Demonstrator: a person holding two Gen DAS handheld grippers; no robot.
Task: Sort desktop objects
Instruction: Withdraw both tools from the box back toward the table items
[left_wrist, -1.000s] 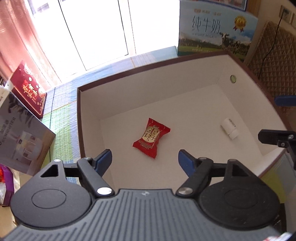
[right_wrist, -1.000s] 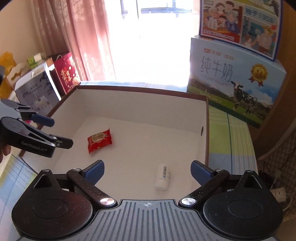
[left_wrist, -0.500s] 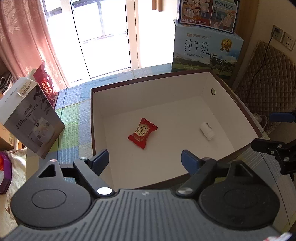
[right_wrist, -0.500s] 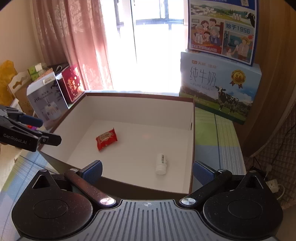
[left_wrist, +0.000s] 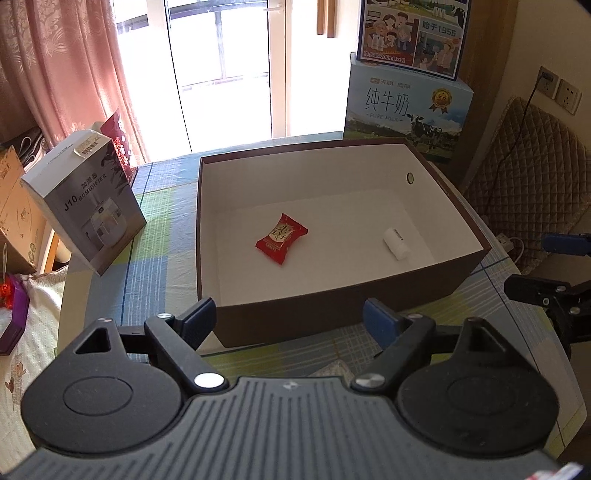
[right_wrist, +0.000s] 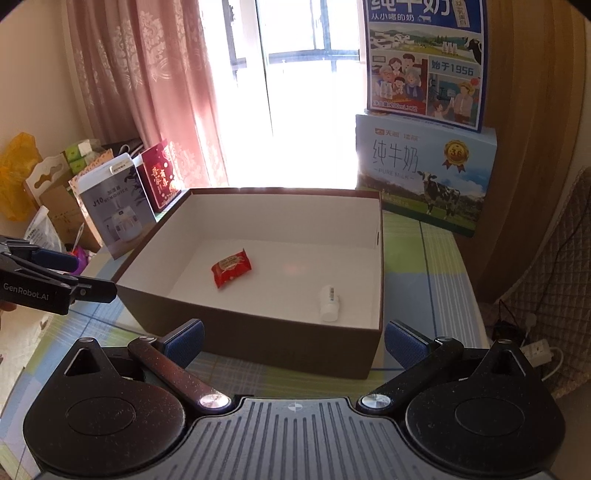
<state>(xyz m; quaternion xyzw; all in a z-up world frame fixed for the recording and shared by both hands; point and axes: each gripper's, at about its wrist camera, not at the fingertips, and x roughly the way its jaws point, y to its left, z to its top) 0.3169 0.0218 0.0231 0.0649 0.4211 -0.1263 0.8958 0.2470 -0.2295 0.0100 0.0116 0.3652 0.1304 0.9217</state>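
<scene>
- Left gripper (left_wrist: 288, 317) and right gripper (right_wrist: 293, 341): jaws apart, empty, both outside the brown box (left_wrist: 332, 321).
- Red snack packet (left_wrist: 281, 238) box centre; white bottle (left_wrist: 396, 243) at 3 o'clock of it.
- Looks like between picks; next needs another desktop item, none clearly in view.

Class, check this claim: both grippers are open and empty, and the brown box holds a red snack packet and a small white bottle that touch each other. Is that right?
One detail is wrong. In the brown box, the red snack packet and the small white bottle lie well apart, not touching; the right wrist view shows bare floor between them. The left gripper and right gripper are indeed open and empty.
</scene>
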